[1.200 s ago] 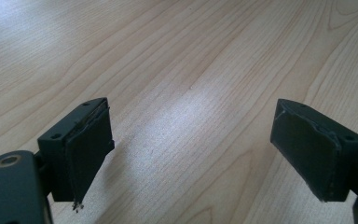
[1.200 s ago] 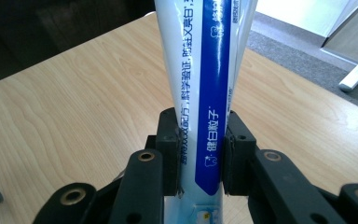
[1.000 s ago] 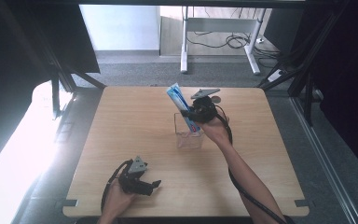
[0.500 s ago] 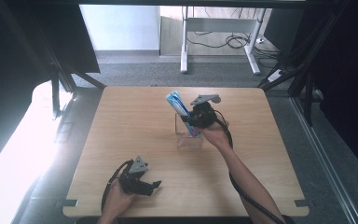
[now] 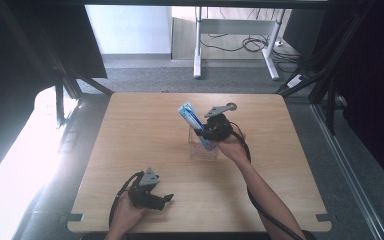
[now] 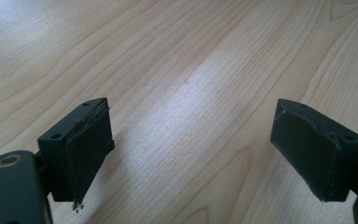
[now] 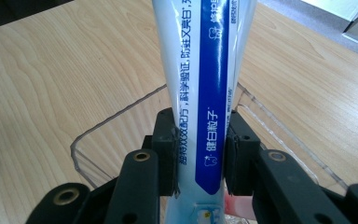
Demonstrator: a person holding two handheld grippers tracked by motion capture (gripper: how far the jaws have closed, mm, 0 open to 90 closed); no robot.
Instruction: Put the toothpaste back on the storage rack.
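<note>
Since a second ago we have lowered the toothpaste tube (image 5: 192,118) deeper into the clear box (image 5: 203,150) at the table's (image 5: 130,130) middle. Our right gripper (image 5: 206,134) clamps the tube, which tilts above the box. Nearer us than the box, our left gripper (image 5: 169,198) rests with jaws wide apart.

Lab or office workroom, wooden table (image 5: 145,150), grey carpet floor (image 5: 145,80), desk legs (image 5: 198,45), loose cables (image 5: 245,44)

toothpaste tube (image 7: 200,93), white chinese print "健白被子"
</note>
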